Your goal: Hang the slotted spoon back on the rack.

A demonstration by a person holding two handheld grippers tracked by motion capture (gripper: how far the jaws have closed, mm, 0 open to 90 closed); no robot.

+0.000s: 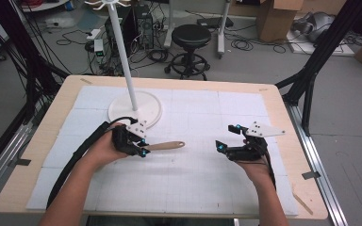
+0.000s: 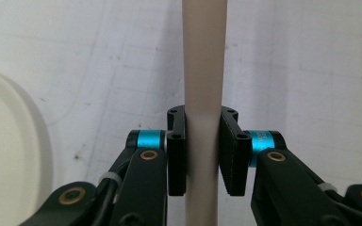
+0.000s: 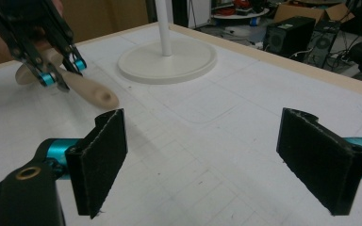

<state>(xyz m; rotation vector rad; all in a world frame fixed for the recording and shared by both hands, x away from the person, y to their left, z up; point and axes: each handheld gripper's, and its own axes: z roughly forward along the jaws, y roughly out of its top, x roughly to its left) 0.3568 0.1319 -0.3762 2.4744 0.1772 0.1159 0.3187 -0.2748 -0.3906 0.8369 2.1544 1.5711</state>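
Observation:
A pale wooden utensil handle (image 1: 166, 145) lies roughly level just above the white mat, its free end pointing right. My left gripper (image 1: 142, 149) is shut on it near its left end. In the left gripper view the two black pads (image 2: 176, 155) press on both sides of the handle (image 2: 202, 61). In the right gripper view the left gripper (image 3: 59, 75) holds the handle (image 3: 94, 92) a little off the mat. My right gripper (image 1: 226, 138) rests to the right, apart from the handle, open with nothing between its pads (image 3: 99, 160).
A white stand with a round base (image 1: 135, 110) and a tall thin pole (image 1: 122, 52) sits just behind the left gripper. White gridded mat (image 1: 193, 174) covers the wooden table (image 1: 283, 117). A black stool (image 1: 191, 35), cables and cardboard boxes are on the floor beyond.

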